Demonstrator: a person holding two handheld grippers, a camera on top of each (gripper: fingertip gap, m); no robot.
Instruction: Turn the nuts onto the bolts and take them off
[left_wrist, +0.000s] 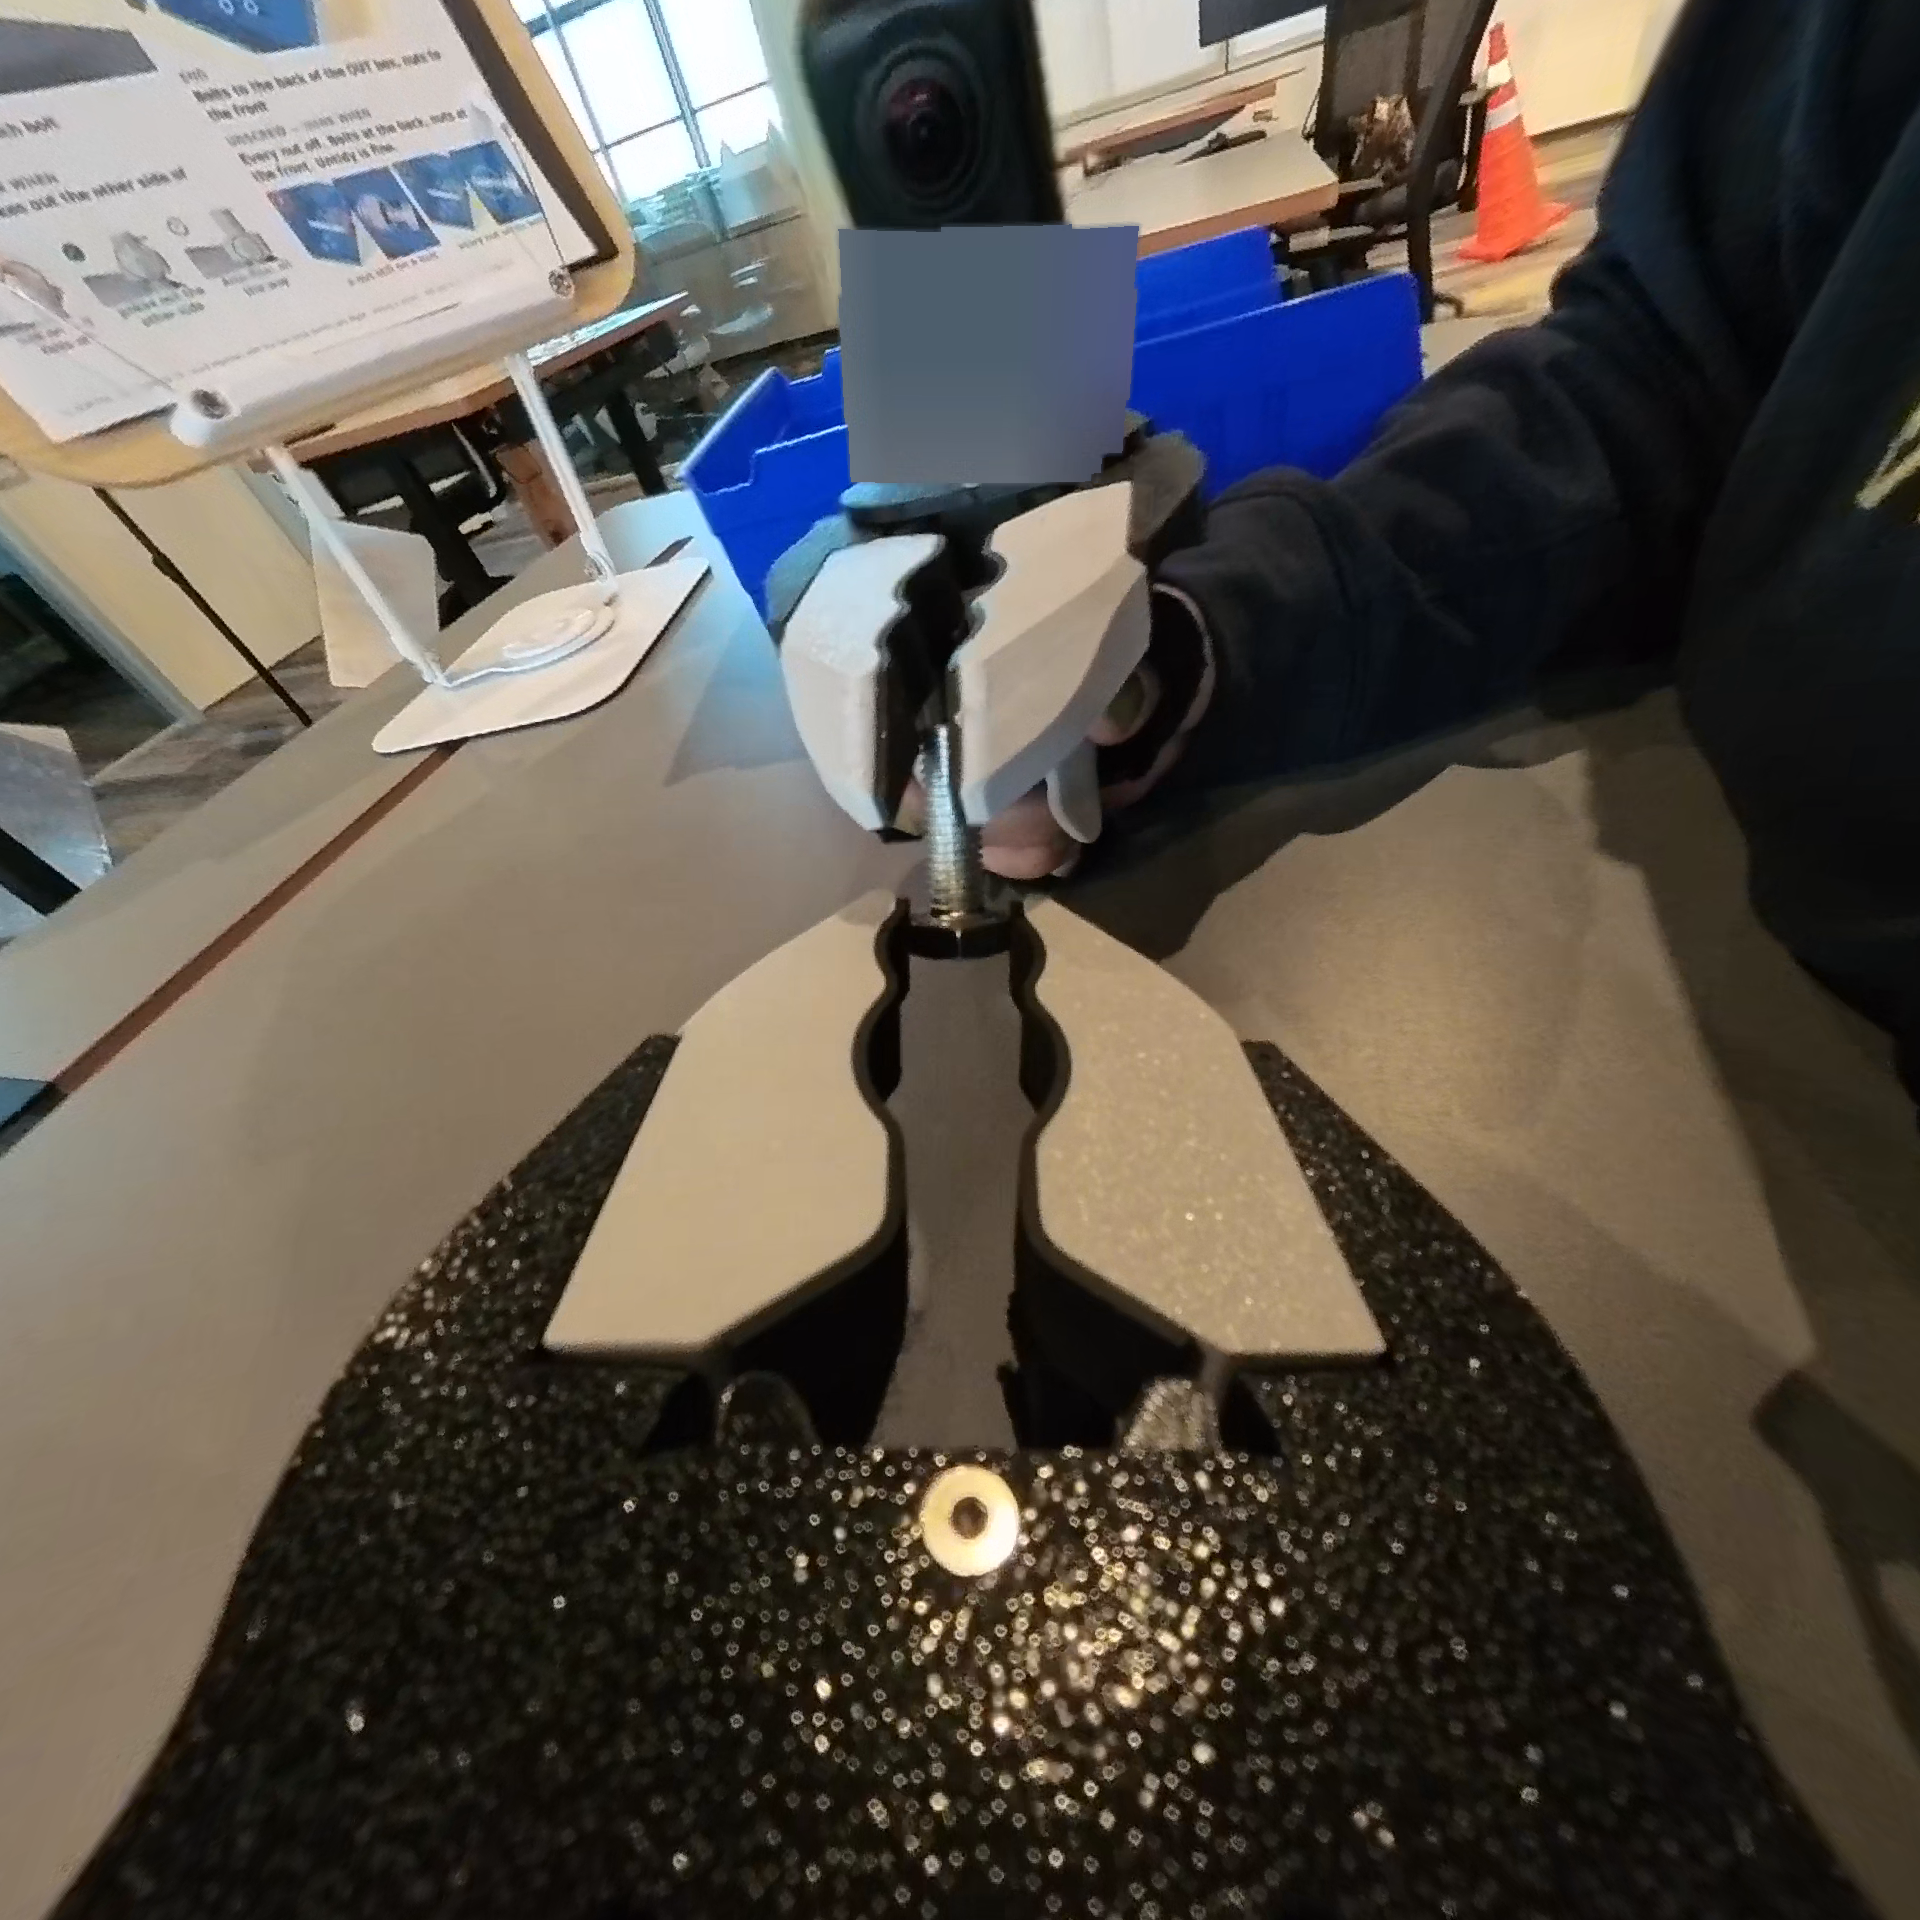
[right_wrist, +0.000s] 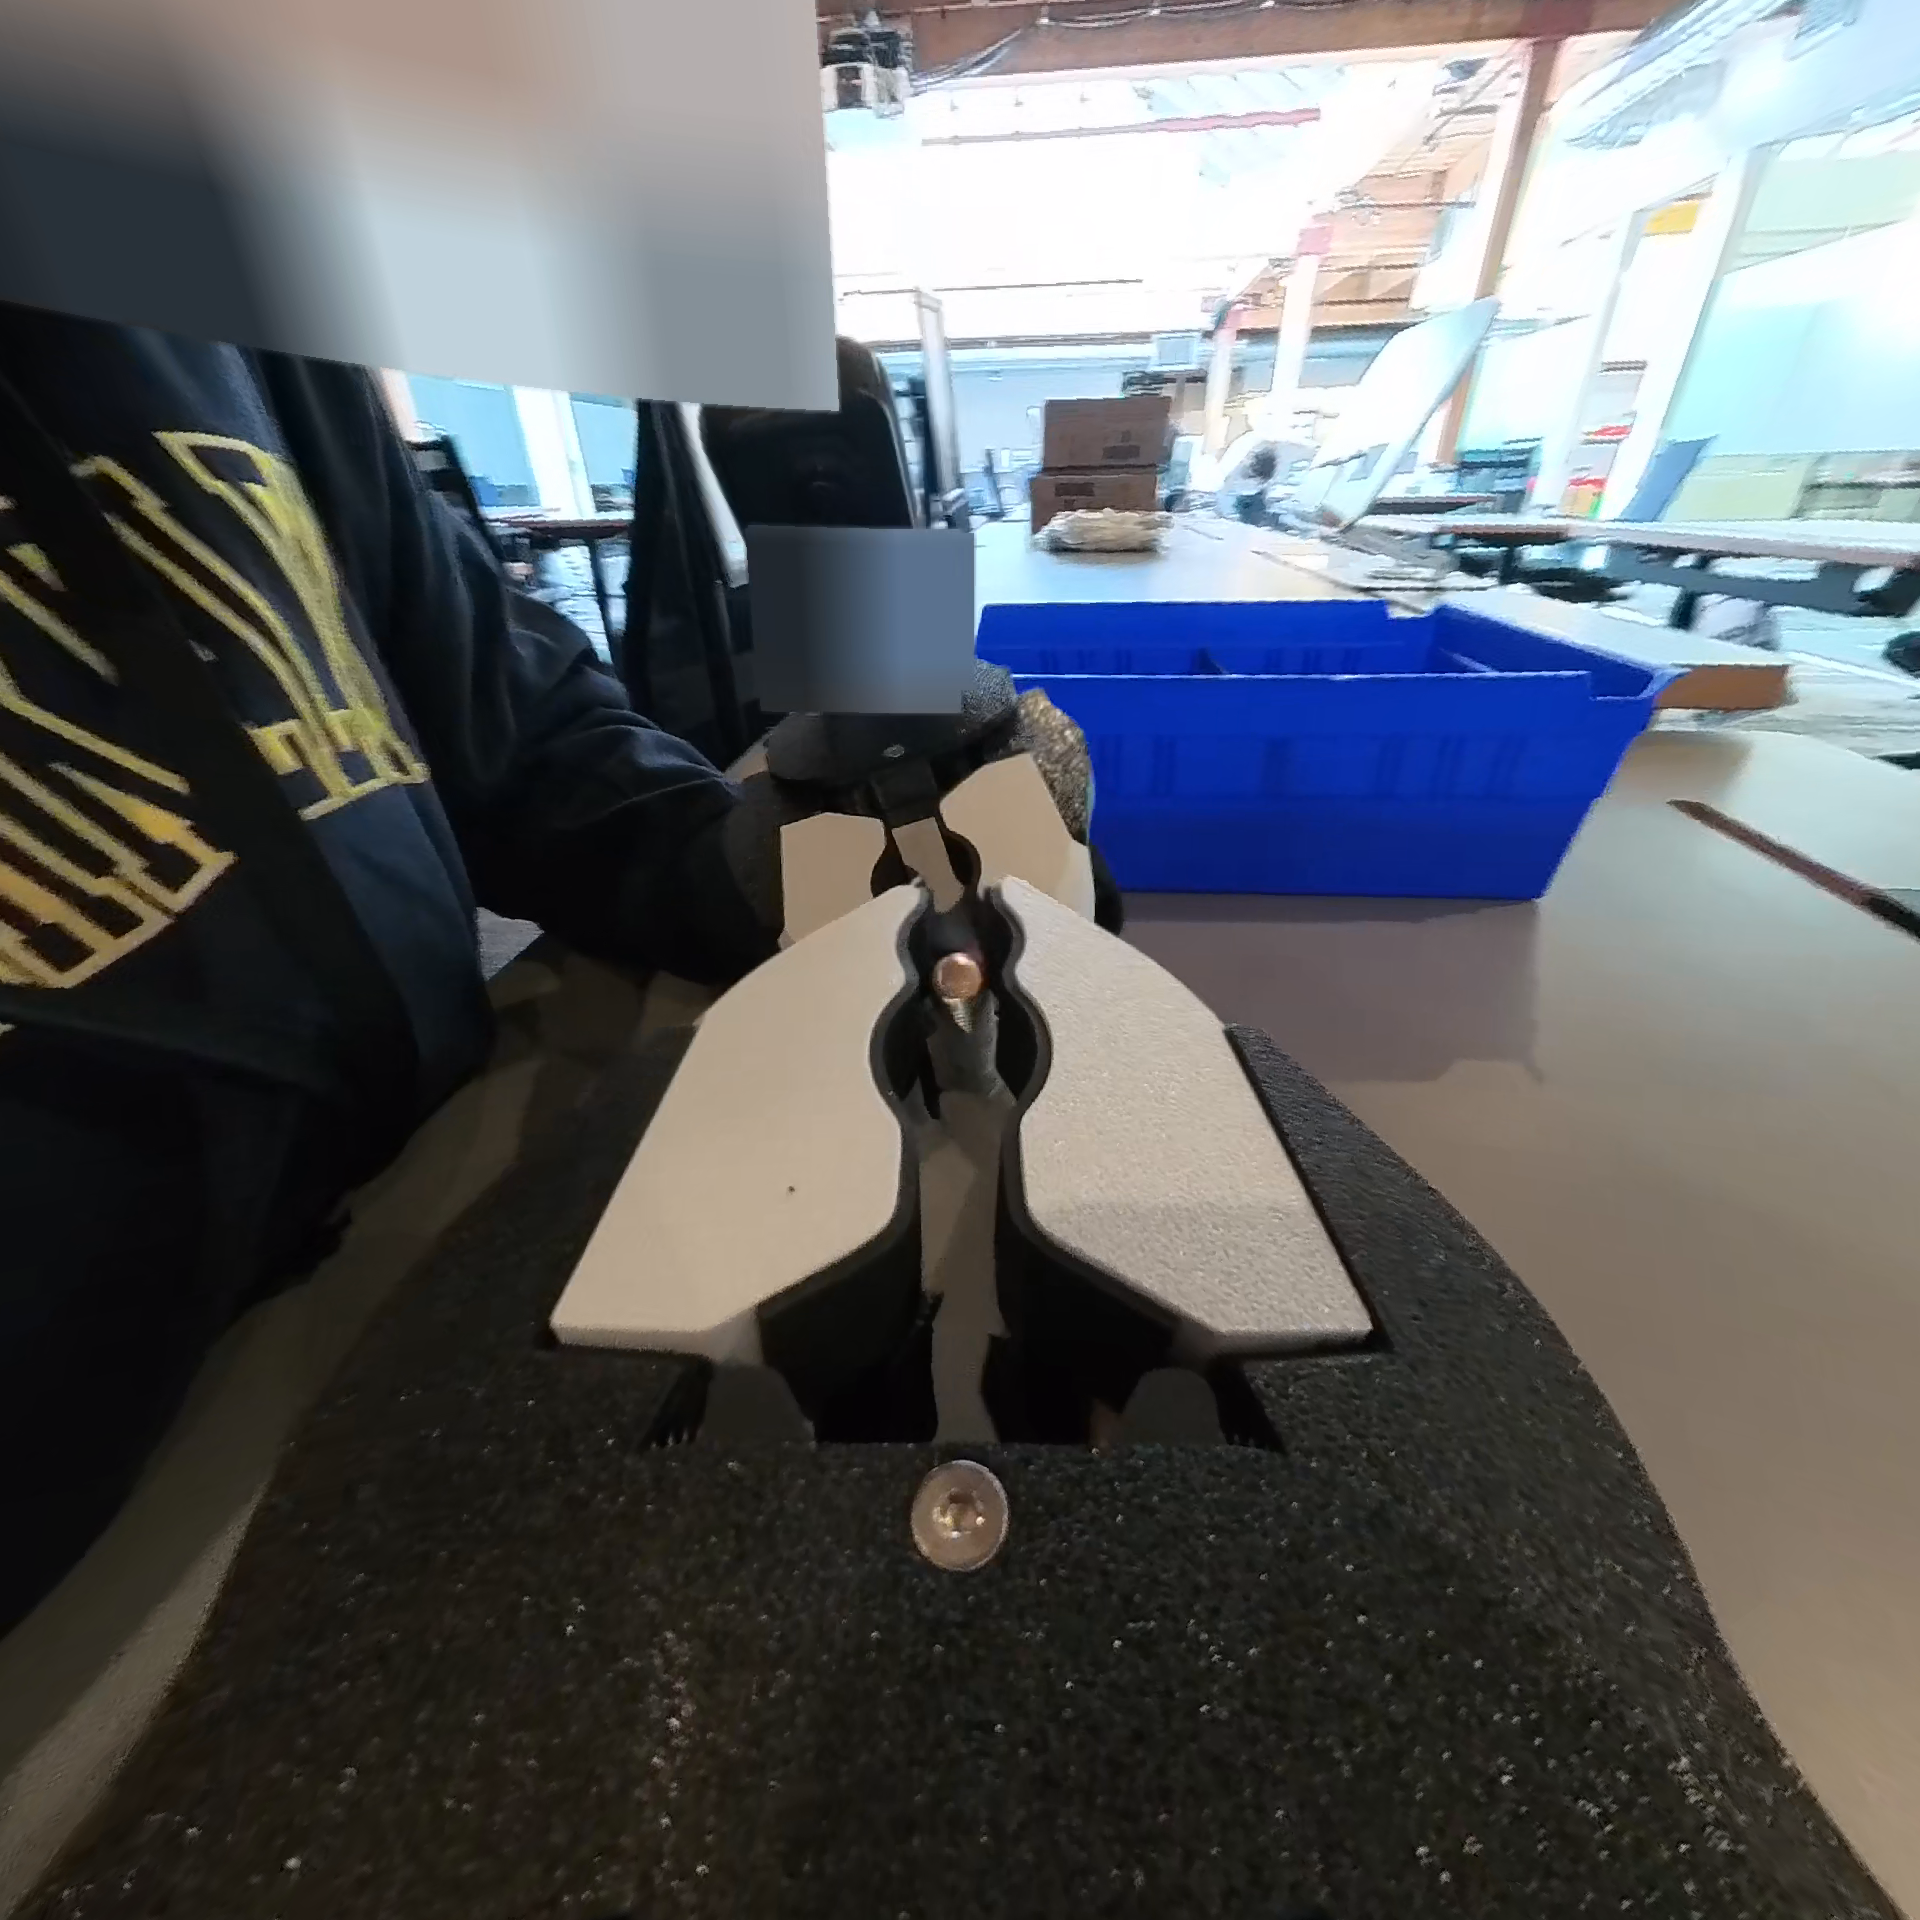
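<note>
Above grey table (left_wrist: 312, 1039): bolt (left_wrist: 940, 821) clamped by right gripper (left_wrist: 935, 800); nut (left_wrist: 956, 940) pinched at left gripper (left_wrist: 961, 935) tips, seated on bolt end. Threading judged unfinished; removal pending.

Your left claw (left_wrist: 961, 940) meets your right claw (left_wrist: 940, 800) tip to tip above the grey surface (left_wrist: 312, 1091), the threaded steel bolt (left_wrist: 943, 821) between them. The blue plastic bin (right_wrist: 1340, 769) sits behind them; the paper instruction sheet on its stand (left_wrist: 312, 208) stands to the left.
</note>
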